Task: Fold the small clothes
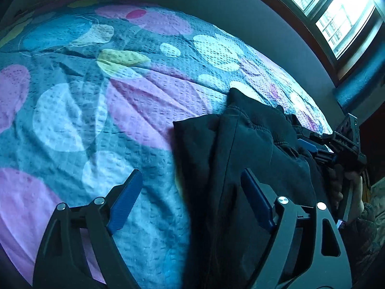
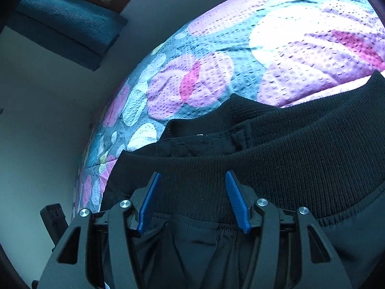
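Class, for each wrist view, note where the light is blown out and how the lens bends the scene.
Left wrist view: window glares white, bedspread bulges into a dome. Right wrist view: white patch on bedspread overexposed, black garment loses detail, wall edge curves.

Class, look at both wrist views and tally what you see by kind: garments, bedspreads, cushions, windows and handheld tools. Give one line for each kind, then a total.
Black garment: 1
Spotted bedspread: 1
Blue cushion: 1
Window: 1
Handheld tools: 2, left tool and right tool
Total: 6
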A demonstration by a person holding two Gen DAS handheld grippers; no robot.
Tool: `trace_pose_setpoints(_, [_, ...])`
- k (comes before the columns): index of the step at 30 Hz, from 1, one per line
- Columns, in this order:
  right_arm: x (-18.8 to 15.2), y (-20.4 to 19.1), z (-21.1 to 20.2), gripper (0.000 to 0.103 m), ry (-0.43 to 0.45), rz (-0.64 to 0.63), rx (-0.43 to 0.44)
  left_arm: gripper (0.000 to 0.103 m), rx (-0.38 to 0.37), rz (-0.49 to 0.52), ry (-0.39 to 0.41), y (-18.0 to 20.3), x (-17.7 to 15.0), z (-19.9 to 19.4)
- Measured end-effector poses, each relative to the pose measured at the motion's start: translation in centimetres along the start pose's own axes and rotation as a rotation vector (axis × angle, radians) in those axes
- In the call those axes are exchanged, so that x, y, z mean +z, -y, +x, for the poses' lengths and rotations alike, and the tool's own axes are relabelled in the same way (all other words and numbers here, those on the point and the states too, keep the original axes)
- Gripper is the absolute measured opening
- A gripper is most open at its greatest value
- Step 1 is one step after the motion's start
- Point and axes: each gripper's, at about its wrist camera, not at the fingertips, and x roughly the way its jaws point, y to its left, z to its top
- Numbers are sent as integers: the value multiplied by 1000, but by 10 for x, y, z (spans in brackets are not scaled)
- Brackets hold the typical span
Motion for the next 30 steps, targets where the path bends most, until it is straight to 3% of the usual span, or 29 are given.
trace_pose_setpoints(6, [-4, -3, -4, 56, 23, -35, -18, 83, -19, 38, -77, 2, 26, 20])
trace_pose_setpoints(11, [-10, -11, -20, 56, 33, -48, -27, 84, 10, 105, -89, 11, 25, 23])
trace_pose_setpoints(19, [-66, -25, -72, 56, 24, -60, 47, 87, -4, 116, -80, 7, 18, 20])
trace_pose_setpoints(24, [-94, -19, -45, 56, -92, -56, -11, 88, 31, 159, -84, 15, 14, 22])
trace_pose_setpoints(30, [-97, -18, -44, 56, -51, -61, -9, 88, 69, 190, -77, 22, 10, 23])
